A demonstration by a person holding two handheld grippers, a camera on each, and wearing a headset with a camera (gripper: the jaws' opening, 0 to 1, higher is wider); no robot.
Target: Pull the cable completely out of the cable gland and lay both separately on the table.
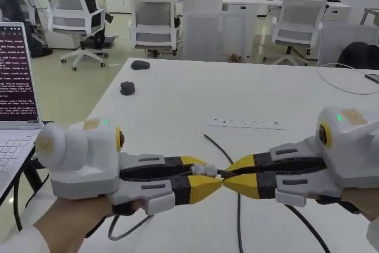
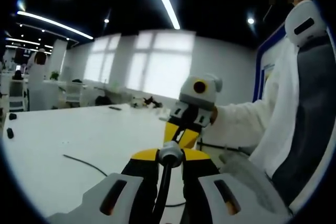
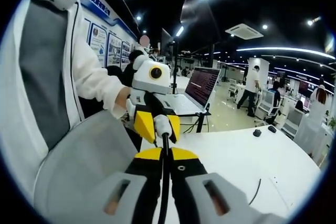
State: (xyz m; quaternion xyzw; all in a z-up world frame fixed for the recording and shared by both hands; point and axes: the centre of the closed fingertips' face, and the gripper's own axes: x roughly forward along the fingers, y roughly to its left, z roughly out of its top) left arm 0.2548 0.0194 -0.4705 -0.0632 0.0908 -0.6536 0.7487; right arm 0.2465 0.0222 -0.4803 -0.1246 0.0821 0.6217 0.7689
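In the head view my left gripper (image 1: 211, 173) and right gripper (image 1: 228, 175) meet tip to tip above the white table (image 1: 266, 87). The left one is shut on a small pale cable gland (image 1: 204, 170). The right one is shut on the black cable (image 1: 239, 217) just beside the gland. More cable trails over the table behind and below the grippers. In the left gripper view the gland (image 2: 170, 153) sits between my yellow jaws, and the cable (image 2: 163, 187) runs back between them. The right gripper view has the cable (image 3: 165, 174) in its shut jaws, leading to the gland (image 3: 161, 125).
A white power strip (image 1: 249, 124) lies behind the grippers. Two dark small objects (image 1: 127, 88) rest near the table's far left edge. An open laptop (image 1: 15, 87) stands on a separate desk to the left. Office chairs (image 1: 153, 25) stand beyond the table.
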